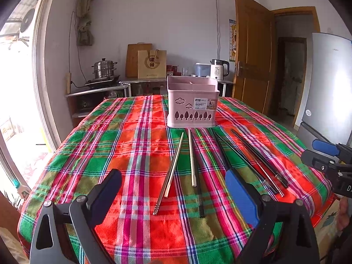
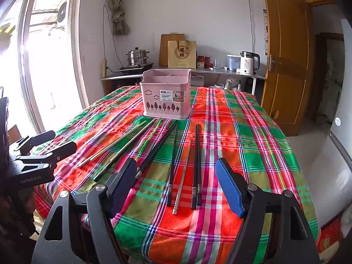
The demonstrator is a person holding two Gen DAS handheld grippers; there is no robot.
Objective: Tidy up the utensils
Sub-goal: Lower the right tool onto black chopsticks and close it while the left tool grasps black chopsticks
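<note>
The left gripper (image 1: 173,194) has its jaws wide apart and holds nothing; in its own view the two pads frame the near ends of a metal pair of chopsticks (image 1: 169,173) and a pale chopstick (image 1: 191,157) lying beside a dark one. The right gripper (image 2: 176,184) is likewise spread open and empty, poised above the near ends of a black pair of chopsticks (image 2: 197,165) and a single silver chopstick (image 2: 182,176). Both tools hover clear of the cloth at the table's near edge, which reads as a starting stance: each faces the sticks on its own side so either can drop onto a handle end without crossing the other.

The chopsticks lie loose on the plaid tablecloth (image 1: 123,136), roughly parallel, their tips aimed toward the pink basket (image 1: 192,104). They form small groups: metal and pale ones to the left, black ones with decorated bands to the right, a few crossing slightly. Laid lengthwise like this, their handle ends face the grippers, and a lifted stick is probably already aligned for tipping into the holder.

The basket stands upright beyond the sticks, just past their far tips. It is pale pink plastic with cloud and tree cut-outs, a product label on its front, and inner dividers making several compartments; no utensil shows above its rim, so the sorting appears not yet begun.
</note>
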